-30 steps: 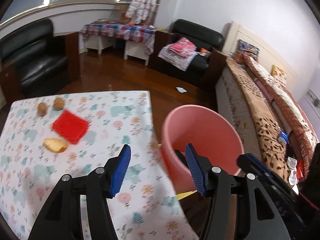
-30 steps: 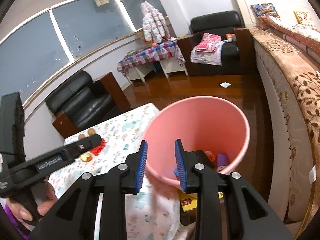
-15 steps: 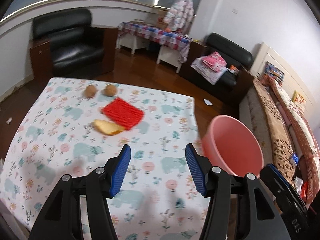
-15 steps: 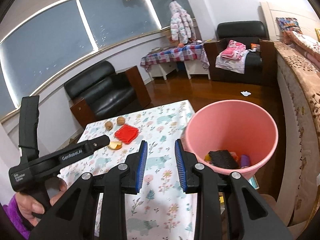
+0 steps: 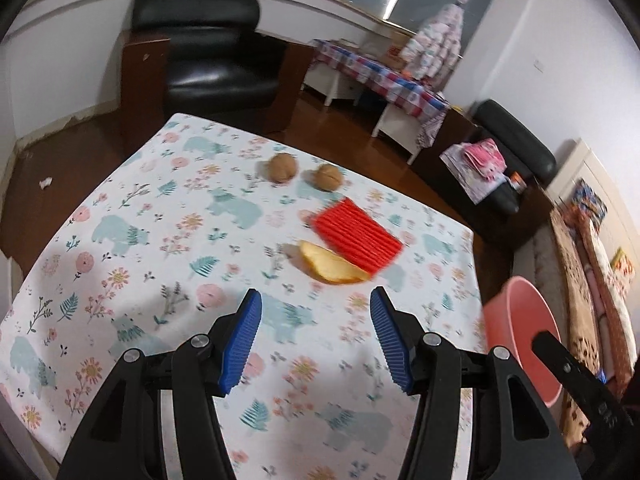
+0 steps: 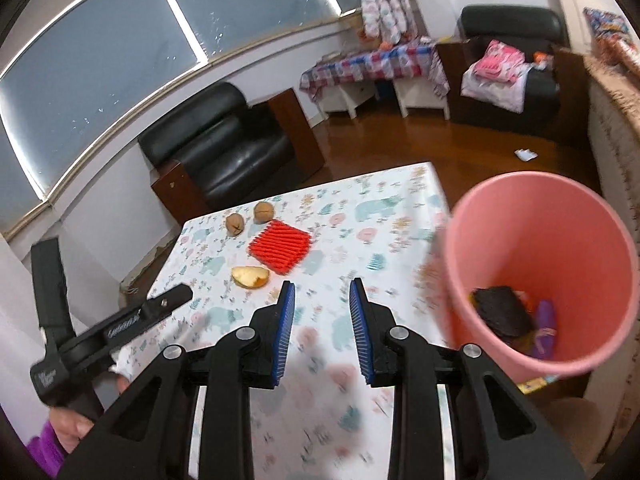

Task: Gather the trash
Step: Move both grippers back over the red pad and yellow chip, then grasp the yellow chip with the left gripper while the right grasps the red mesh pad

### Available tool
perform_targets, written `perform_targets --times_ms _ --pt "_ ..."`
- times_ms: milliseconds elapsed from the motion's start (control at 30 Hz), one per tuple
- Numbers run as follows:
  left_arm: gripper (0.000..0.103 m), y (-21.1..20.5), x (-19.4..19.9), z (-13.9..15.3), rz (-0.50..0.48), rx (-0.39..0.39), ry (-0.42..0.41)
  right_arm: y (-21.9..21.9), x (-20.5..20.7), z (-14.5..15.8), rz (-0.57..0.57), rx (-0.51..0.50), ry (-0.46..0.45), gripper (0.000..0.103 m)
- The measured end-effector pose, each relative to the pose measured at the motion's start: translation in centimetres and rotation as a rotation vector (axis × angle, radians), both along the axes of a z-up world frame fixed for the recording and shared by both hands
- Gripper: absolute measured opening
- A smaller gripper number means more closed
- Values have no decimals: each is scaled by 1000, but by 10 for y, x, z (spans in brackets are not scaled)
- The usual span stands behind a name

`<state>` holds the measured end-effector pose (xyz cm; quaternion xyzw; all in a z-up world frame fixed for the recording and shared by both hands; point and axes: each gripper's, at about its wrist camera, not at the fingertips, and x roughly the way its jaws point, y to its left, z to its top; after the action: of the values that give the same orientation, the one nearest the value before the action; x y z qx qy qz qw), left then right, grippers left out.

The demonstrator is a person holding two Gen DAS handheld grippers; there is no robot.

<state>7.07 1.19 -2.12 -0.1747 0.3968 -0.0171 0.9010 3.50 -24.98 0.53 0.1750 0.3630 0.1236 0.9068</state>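
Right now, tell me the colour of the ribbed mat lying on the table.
Bright red; the ribbed mat shows best in the left wrist view, beside the fruit peel.

1. Before you stands a table covered with a white cloth printed with pale blue bears and pink flowers (image 5: 132, 240).
2. On its far part you have two round brown walnuts, the left walnut (image 5: 282, 167) and the right walnut (image 5: 329, 177), near each other but apart.
3. Nearer to you lies a flat red ribbed rectangular pad (image 5: 357, 233).
4. A curved yellow piece of fruit peel (image 5: 330, 267) lies just beside the pad's near edge (whether they touch is blurred).
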Motion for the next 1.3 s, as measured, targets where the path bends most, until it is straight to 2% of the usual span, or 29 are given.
perform_targets --times_ms 233,400,500,600,733,867,967,1033,1100,1133,1167,1300 --pt "55 21 21 -14 16 -19 10 33 73 -19 87 -13 23 29" --pt "55 18 42 -24 -13 -20 32 51 119 -38 131 -29 54 29" --pt "55 12 56 -31 -29 -11 58 55 132 -47 143 -13 65 30" --pt "48 8 71 -38 -42 -26 79 60 144 -56 153 -12 74 30" --pt "42 2 89 -48 -32 8 107 65 150 -65 172 -2 89 31" --pt "40 0 102 -62 -25 -14 160 71 153 -72 187 -13 102 31" --pt "32 -4 103 -66 -31 3 150 76 153 -78 199 -13 123 31" --pt "13 -7 106 -68 -52 9 153 79 152 -82 216 -5 140 31" --pt "12 -9 106 -69 -56 11 156 82 148 -84 231 11 157 30" --pt "10 -10 104 -68 -60 15 150 83 146 -84 234 18 158 26" --pt "9 -10 105 -67 -65 19 147 83 143 -83 235 24 160 17" --pt "6 -7 96 -57 -75 18 119 76 121 -72 204 40 134 12"
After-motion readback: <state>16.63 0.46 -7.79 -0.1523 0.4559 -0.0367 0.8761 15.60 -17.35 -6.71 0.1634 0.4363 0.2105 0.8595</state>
